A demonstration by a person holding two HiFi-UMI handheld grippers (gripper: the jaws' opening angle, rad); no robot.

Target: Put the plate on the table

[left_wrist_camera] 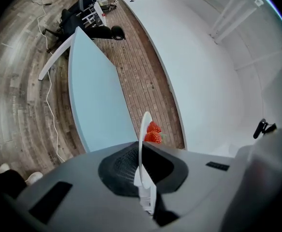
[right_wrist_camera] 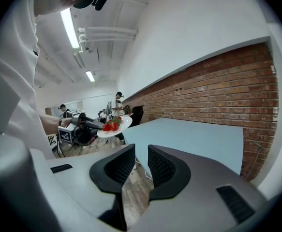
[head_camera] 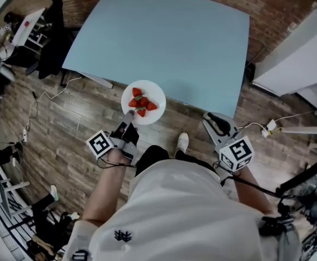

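Plate [head_camera: 154, 91] clamped by its rim in left claw [head_camera: 129, 117].

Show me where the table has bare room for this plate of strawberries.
The whole blue table is bare, from its near edge by the plate to the brick wall behind and the white furniture at right. Crowding is only off it: a black chair and cables on the floor at left.
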